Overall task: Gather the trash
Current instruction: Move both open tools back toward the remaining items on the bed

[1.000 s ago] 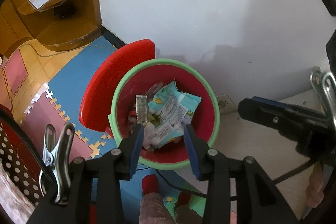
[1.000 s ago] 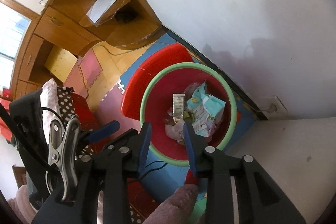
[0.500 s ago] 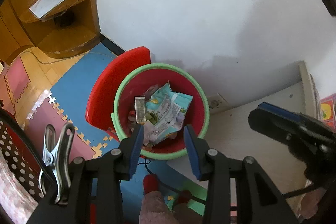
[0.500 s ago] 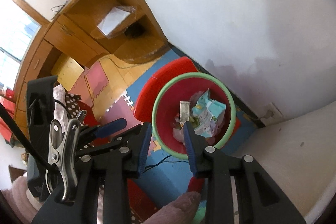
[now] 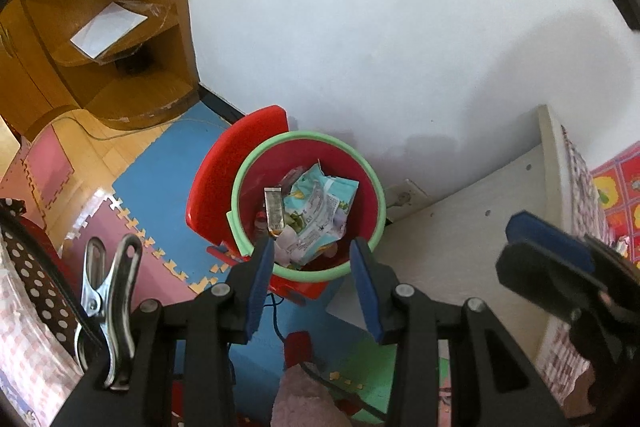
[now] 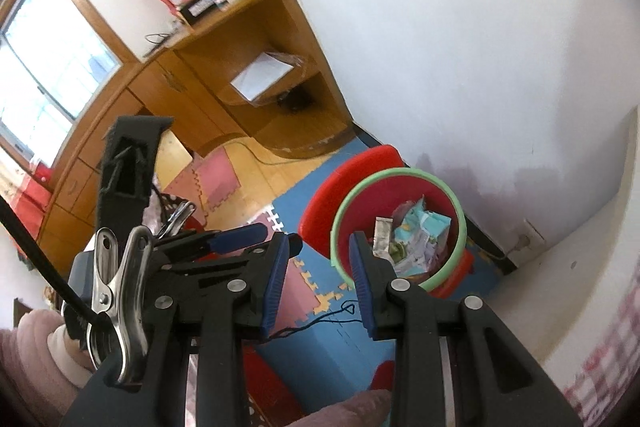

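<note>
Left wrist view shows the trash point(image 5: 316, 211), crumpled wrappers, lying inside the red bin point(image 5: 372, 187) by the wall, so the left claw point(image 5: 312, 279) and right claw point(image 6: 318, 281) hover above, released and empty, likely free for more.

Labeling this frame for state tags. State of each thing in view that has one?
left gripper: open, nothing between the pads
right gripper: open, nothing between the pads
trash bin: upright on the floor, holding trash
bin lid: flipped up, open
snack wrapper: crumpled, inside the bin
foil sachet: standing on end in the bin
</note>
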The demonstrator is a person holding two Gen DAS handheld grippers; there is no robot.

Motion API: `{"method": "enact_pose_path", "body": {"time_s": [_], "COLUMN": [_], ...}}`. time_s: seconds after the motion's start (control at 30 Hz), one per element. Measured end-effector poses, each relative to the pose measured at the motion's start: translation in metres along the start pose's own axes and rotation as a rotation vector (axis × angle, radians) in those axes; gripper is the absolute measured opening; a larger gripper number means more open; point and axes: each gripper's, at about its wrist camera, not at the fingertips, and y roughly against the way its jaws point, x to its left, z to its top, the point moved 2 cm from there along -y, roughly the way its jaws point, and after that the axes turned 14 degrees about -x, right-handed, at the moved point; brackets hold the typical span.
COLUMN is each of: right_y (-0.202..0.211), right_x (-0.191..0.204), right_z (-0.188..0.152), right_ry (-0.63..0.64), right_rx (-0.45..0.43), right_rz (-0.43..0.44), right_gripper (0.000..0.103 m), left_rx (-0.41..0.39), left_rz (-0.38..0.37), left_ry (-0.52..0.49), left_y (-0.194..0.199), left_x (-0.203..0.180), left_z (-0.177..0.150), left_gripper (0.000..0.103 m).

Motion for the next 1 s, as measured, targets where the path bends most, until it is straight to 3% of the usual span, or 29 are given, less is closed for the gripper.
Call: {"method": "enact_pose_path", "body": {"time_s": [0.6,1.0], "right_y": [0.145,0.269], "right_x": [0.020,0.001], "right_z": [-0.024,-0.060], "right_ry": [0.036,-0.002], "right_rx": [-0.193,-0.336], "right_rz": [0.062,0.000], "right_gripper": [0.032,0.032], "left_rx": [-0.117,-0.152], "left_rz": [-0.003,-0.074], "left_ry": [-0.075,-0.186], "left_y": [0.107,0.171], "left_x": [-0.060,-0.144], "left_z": [-0.022,-0.058], "left_gripper": [0.041,0.041]}}
